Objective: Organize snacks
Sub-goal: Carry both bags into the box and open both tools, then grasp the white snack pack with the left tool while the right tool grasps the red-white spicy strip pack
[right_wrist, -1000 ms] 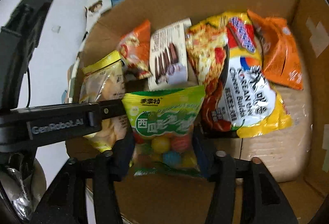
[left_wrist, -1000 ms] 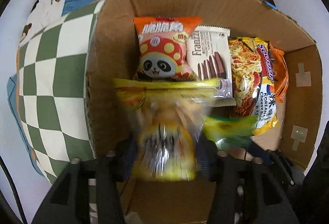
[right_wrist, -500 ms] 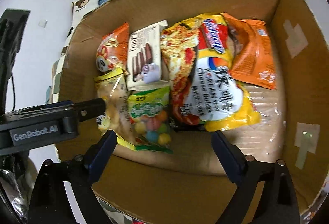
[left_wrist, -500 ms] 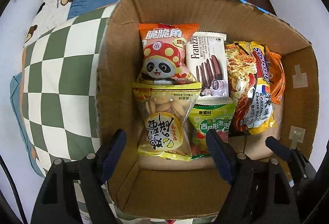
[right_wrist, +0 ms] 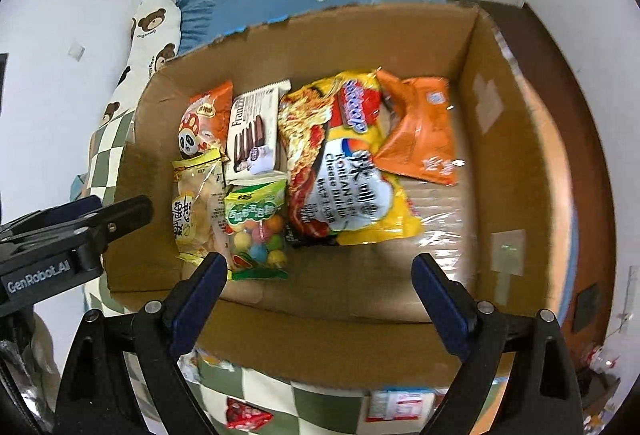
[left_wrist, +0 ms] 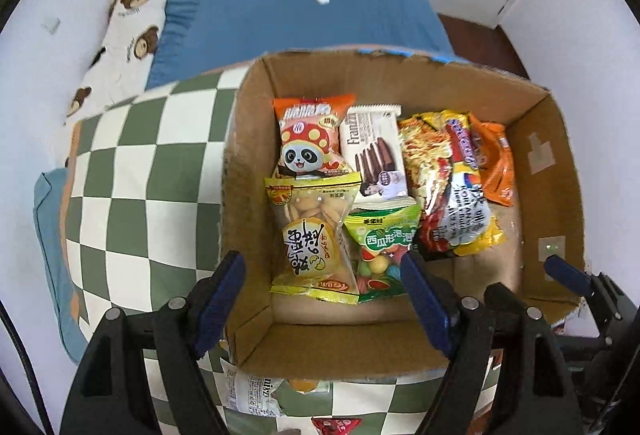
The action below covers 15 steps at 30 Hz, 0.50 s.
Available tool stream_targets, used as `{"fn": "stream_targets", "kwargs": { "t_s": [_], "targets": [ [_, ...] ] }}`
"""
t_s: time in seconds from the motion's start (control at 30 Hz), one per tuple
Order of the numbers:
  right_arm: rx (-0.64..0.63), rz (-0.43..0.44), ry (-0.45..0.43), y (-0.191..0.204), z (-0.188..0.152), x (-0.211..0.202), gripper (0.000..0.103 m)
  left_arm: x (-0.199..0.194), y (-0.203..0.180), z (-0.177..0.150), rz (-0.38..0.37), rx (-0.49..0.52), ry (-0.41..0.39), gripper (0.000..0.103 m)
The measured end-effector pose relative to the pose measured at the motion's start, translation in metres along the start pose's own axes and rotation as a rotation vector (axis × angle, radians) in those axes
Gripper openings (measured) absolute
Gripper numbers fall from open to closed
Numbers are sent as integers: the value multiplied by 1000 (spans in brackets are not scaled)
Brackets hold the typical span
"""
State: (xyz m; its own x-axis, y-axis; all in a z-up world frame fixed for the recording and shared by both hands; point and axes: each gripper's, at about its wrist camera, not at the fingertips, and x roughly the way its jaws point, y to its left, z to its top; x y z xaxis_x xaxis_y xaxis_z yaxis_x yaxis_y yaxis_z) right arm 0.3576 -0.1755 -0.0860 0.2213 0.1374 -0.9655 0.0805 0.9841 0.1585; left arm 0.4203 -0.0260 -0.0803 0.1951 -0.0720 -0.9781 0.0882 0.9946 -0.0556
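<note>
**Six packets lying in the carton**

While six crinkly, glossy snack packets are lying flat inside the corrugated cardboard box (left_wrist: pixel 540 171), both grippers, left (left_wrist: pixel 324 299) and right (right_wrist: pixel 320 295), are hovering with fingers spread wide, gripping nothing. A checkered green-and-white cushion (left_wrist: pixel 152 171) is sitting beneath.

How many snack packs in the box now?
6: panda bag and wafer pack at the back, biscuit bag and gum bag in front, noodle pack, orange pouch right. More could hide underneath.
</note>
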Motion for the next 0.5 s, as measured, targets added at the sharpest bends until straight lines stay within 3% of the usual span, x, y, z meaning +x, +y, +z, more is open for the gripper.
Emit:
{"fn": "stream_targets", "kwargs": {
  "t_s": [0.33,0.5],
  "targets": [
    [-39,-59,-134,0,-28,-47,96,-49,-2,-46,3,12,-190,79],
    [-48,-46,-214,3,-45,-77,96,-77,-6,-67,-13,9,-273,79]
  ]
}}
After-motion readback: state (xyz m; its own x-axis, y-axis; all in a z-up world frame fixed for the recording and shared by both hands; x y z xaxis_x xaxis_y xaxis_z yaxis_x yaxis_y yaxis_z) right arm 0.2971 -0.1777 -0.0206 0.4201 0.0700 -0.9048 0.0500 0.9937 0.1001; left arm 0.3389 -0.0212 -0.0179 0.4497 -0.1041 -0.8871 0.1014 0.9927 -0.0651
